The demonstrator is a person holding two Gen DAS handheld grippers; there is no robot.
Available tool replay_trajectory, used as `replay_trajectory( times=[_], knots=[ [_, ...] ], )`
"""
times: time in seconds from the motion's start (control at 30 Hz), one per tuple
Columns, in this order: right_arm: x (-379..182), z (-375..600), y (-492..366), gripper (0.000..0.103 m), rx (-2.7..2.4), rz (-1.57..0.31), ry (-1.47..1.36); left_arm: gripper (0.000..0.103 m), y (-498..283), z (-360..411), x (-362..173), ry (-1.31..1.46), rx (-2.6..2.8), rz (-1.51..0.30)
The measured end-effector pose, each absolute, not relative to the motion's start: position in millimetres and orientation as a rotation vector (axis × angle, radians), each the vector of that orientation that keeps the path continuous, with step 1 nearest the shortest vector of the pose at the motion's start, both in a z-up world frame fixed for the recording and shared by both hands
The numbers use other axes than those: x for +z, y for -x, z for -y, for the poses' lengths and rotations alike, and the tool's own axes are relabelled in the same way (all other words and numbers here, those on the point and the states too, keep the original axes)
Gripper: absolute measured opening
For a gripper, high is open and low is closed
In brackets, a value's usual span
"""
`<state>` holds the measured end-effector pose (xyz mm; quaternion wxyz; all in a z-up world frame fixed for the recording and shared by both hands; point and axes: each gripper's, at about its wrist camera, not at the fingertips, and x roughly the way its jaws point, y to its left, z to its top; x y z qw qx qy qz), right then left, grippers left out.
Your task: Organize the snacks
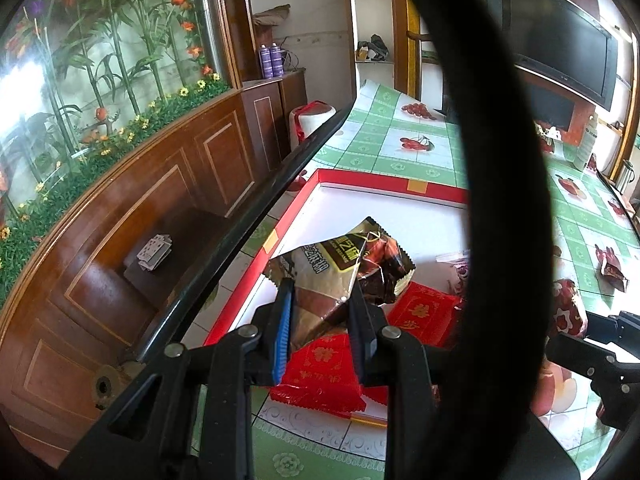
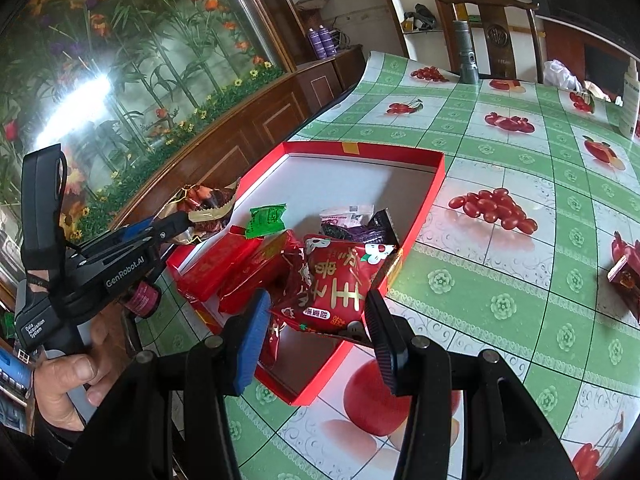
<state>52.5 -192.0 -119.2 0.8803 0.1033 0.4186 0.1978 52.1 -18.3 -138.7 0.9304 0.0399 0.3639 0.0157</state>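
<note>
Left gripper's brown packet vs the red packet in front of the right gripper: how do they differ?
The brown packet is dark brown and gold; the red packet is red with gold characters. The brown packet is clamped in the left gripper over the red box; the red packet lies in it between the right gripper fingers, unpinched. Both are crinkled foil.

Domestic living or dining room. Table (image 2: 500,152) under a green-checked, fruit-printed oilcloth, with a carved wooden chair (image 2: 496,36) at its far side; dark wood-panelled cabinetry (image 1: 192,168) beneath a glass panel painted with bamboo and orange flowers (image 1: 100,48). Wall-mounted flat television (image 1: 560,36) and cluttered white shelves (image 1: 372,20) in the background.
</note>
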Motion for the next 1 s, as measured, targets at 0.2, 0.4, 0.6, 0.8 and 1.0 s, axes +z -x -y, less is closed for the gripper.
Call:
replay_trajectory(
  times=[0.2,0.4,0.6,0.8,1.0],
  knots=[
    [-118.7,191.4,-71.2,0.048,0.402,-0.873,-0.221,0.027,-63.7,20.3,-141.6,-0.086,0.023,-0.744],
    [-118.6,188.7,-94.8,0.048,0.393,-0.874,-0.227,0.027,-81.9,28.8,-137.4,-0.108,0.027,-0.725],
    [-121.8,187.0,-120.3,0.048,0.381,-0.889,-0.237,0.027,-102.1,36.1,-140.6,-0.130,0.025,-0.727],
    [-127.6,185.0,-141.2,0.048,0.364,-0.910,-0.219,0.027,-121.2,38.8,-144.8,-0.135,0.011,-0.744],
    [-136.9,179.3,-157.7,0.048,0.366,-0.939,-0.191,0.027,-137.4,38.4,-149.5,-0.145,0.013,-0.763]
  ],
)
